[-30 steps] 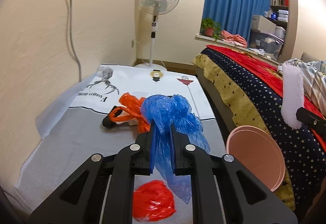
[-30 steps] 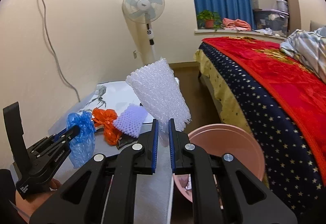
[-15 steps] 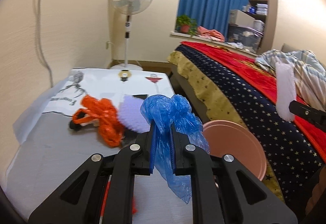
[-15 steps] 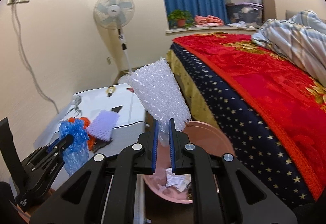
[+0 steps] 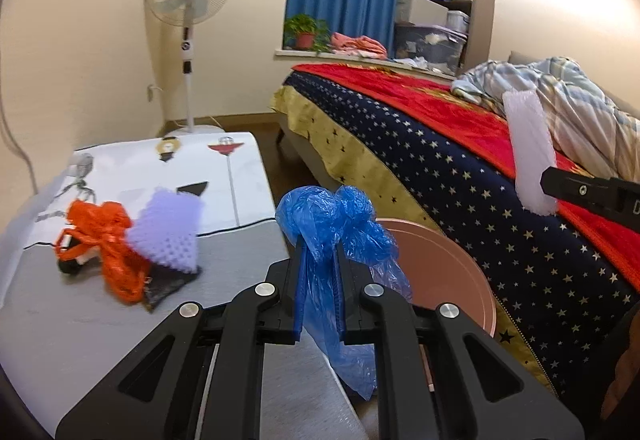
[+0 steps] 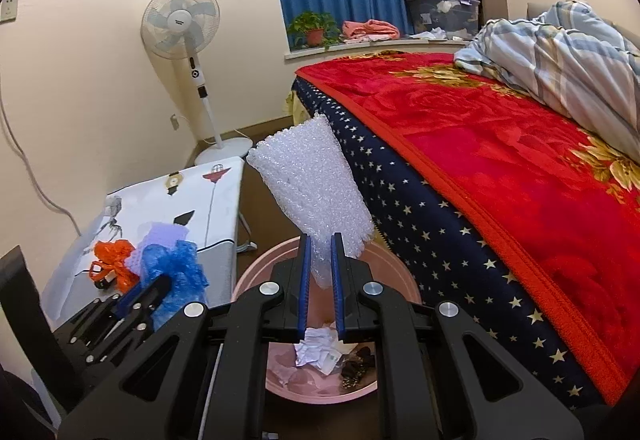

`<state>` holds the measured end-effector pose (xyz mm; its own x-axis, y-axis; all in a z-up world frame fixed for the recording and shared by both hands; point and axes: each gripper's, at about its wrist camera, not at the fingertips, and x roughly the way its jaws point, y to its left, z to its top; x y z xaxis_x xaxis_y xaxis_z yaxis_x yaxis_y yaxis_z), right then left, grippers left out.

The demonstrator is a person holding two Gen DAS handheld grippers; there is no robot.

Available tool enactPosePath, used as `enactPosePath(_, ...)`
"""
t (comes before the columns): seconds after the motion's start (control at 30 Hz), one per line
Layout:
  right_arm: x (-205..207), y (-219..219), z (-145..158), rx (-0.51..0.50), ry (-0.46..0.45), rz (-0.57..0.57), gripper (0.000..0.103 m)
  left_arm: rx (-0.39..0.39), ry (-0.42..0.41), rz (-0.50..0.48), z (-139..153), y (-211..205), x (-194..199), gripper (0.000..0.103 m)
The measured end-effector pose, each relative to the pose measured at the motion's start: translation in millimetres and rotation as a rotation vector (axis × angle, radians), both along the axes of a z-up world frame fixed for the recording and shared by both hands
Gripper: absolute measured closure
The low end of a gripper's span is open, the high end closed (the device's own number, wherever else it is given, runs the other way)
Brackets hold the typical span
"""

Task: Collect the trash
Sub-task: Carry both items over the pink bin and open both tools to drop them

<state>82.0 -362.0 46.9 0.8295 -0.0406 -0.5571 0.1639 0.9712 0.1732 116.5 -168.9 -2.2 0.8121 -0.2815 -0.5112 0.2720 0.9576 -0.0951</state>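
Bubble wrap now over basin

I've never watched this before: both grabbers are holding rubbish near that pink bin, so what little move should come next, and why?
Probably open the right gripper. It is shut on the bubble wrap, which hangs right above the pink bin already holding crumpled paper, so it should fall in. The left gripper, shut on the blue plastic bag, looks short of the rim.
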Motion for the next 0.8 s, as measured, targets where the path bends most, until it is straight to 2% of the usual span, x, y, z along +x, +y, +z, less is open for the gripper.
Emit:
enactPosePath(0.27, 10, -3, -9, 0.003, 0.03, -0.008, 0.093, -0.006, 0.043, -0.045, -20, -17, 17, 0.091)
enactPosePath(0.7, 23, -7, -19, 0.008, 0.065, -0.022, 0.093, -0.035, 0.084, -0.077, -34, -30, 33, 0.091)
enactPosePath(0.8, 24, -9, -21, 0.012, 0.074, -0.03, 0.089, -0.047, 0.094, -0.081, -36, -33, 36, 0.089)
